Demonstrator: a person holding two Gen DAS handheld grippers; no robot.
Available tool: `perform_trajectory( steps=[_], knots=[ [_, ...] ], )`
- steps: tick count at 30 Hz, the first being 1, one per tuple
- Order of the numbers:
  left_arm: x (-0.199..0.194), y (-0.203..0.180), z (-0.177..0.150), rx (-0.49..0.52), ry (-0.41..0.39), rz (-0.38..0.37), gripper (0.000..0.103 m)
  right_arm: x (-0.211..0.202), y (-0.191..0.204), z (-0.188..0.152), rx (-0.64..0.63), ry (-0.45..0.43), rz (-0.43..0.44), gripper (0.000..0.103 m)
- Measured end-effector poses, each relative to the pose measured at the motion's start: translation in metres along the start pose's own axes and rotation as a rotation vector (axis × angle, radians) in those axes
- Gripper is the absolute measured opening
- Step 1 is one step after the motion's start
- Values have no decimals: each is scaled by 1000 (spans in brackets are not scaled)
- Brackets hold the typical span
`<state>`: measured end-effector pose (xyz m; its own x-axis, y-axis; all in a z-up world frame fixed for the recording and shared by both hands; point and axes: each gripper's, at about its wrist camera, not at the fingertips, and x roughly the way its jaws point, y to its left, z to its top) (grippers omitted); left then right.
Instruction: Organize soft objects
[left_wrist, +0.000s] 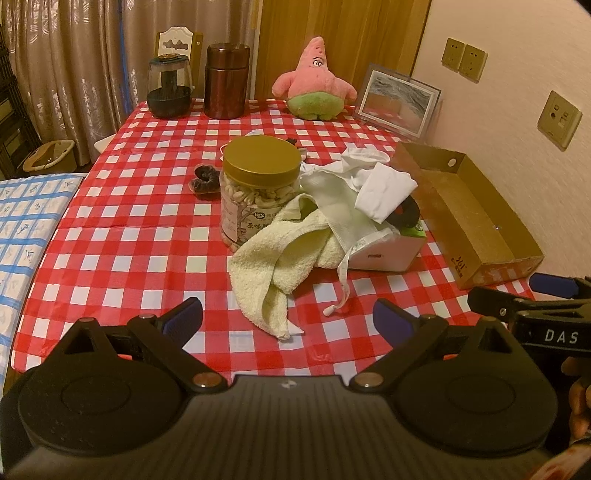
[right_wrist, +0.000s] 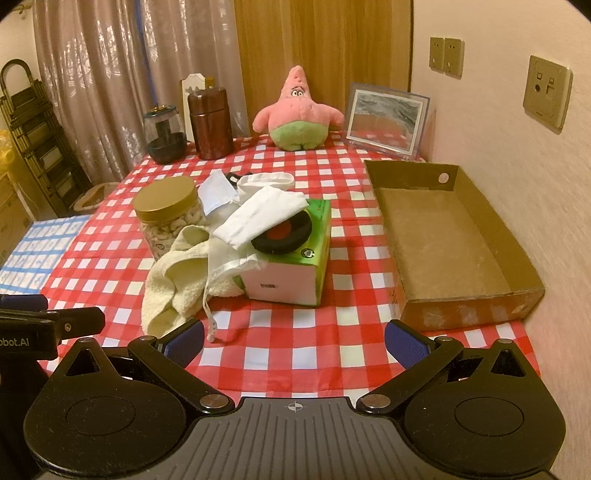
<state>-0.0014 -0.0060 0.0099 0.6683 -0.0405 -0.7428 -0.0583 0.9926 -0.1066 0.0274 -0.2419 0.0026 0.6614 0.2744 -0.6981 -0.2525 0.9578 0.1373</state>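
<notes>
Tongs at the near bench edge: left tongs and right tongs both spread wide, holding nothing, above the checked bench. Just ahead, a pale towel lies crumpled against a nut jar and a small box. White cloths drape over the box beside a black disc. To the right sits a cardboard tray; a pink plush stands at the far edge.
</notes>
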Motion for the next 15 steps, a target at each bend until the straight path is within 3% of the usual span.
perform_trajectory(
  steps=[15],
  knots=[
    [0,0,1,-1,0,-2,98,0,0,-2,0,-2,-1,103]
  ],
)
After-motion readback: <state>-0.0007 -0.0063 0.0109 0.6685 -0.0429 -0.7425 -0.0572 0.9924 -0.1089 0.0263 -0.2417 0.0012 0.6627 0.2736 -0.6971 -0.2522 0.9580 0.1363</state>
